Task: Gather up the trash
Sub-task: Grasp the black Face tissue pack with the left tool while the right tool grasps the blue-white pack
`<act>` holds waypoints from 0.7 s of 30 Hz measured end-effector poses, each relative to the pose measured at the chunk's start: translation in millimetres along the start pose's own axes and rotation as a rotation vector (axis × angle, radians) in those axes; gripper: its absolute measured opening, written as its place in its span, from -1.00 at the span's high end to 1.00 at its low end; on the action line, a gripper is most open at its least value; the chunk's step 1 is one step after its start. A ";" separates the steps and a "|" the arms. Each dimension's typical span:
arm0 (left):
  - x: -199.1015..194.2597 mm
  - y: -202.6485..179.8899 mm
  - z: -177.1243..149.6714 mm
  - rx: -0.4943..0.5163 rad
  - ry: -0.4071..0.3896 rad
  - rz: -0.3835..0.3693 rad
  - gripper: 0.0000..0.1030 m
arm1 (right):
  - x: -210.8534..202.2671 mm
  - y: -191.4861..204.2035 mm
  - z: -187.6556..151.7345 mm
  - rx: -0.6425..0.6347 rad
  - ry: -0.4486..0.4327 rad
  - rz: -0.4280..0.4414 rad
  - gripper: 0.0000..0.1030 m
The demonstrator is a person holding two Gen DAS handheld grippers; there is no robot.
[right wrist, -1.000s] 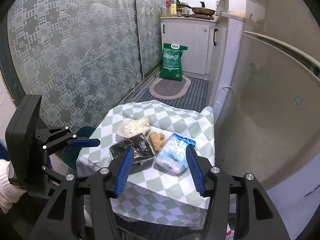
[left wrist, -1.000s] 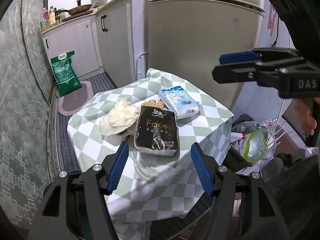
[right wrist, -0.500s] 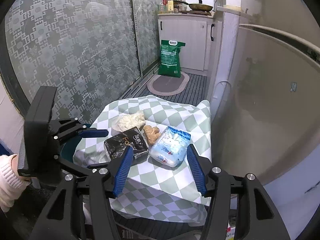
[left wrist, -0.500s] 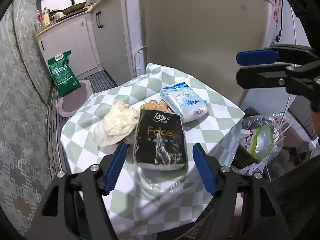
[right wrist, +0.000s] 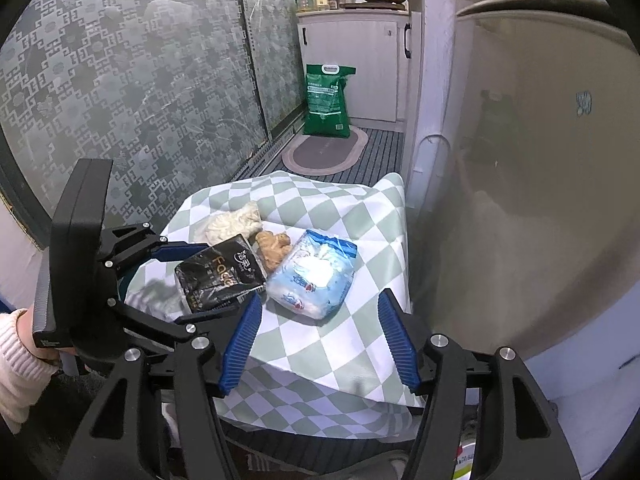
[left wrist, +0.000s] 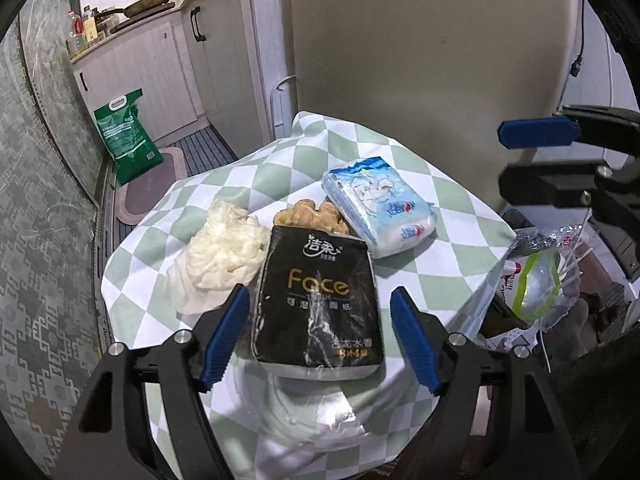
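Note:
On a small table with a green-and-white checked cloth (left wrist: 452, 248) lie a black "Face" tissue pack (left wrist: 318, 300), a crumpled white tissue (left wrist: 222, 248), a piece of ginger (left wrist: 310, 216) and a blue-white tissue pack (left wrist: 378, 208). My left gripper (left wrist: 320, 338) is open, its blue fingers either side of the black pack's near end, not touching. My right gripper (right wrist: 320, 338) is open above the table's near edge, just short of the blue-white pack (right wrist: 314, 276). The black pack (right wrist: 218, 274) lies left of it, with the left gripper (right wrist: 188, 276) around it.
A fridge (left wrist: 420, 60) stands right behind the table. A bag of rubbish (left wrist: 540, 280) sits on the floor to the right. A green sack (left wrist: 124, 136), a mat and cabinets lie beyond. A patterned glass door (right wrist: 120, 80) is on the left.
Both grippers have moved closer to the table. The left gripper's fingers now flank the black tissue pack. Both stay open.

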State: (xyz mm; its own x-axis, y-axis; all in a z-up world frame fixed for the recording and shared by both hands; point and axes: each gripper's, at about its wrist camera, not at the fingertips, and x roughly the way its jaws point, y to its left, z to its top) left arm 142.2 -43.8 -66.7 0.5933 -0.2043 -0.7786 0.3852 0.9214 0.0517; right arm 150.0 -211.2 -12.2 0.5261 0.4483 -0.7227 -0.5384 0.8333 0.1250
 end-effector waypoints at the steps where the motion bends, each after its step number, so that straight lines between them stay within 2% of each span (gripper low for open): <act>1: 0.4 -0.4 1.1 0.004 -0.002 0.010 -0.47 | 0.5 -0.4 -0.6 0.001 0.002 -0.001 -0.20; 6: -3.9 -6.6 5.0 0.046 -0.025 0.041 -0.47 | 4.0 -1.9 -3.7 0.000 0.013 -0.008 -0.22; 14: 9.3 -11.8 1.6 0.075 0.027 0.067 -0.43 | 7.3 -3.7 -3.5 0.003 0.019 -0.008 -0.25; 15: 9.1 -11.3 1.1 0.071 0.027 0.068 -0.33 | 8.5 -4.2 -3.6 0.004 0.020 -0.007 -0.25; 16: 9.8 -9.8 1.2 0.062 0.030 0.066 -0.14 | 10.6 -4.8 -4.1 0.006 0.022 -0.008 -0.25; 21: 7.9 -3.5 0.8 0.027 0.026 0.050 -0.02 | 19.9 -6.4 -6.7 0.021 0.034 -0.016 -0.25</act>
State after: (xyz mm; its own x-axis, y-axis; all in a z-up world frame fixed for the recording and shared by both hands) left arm 146.1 -48.9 -72.6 0.5939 -0.1489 -0.7907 0.3746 0.9209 0.1079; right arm 159.5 -209.8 -32.0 0.5112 0.4240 -0.7476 -0.5164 0.8469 0.1272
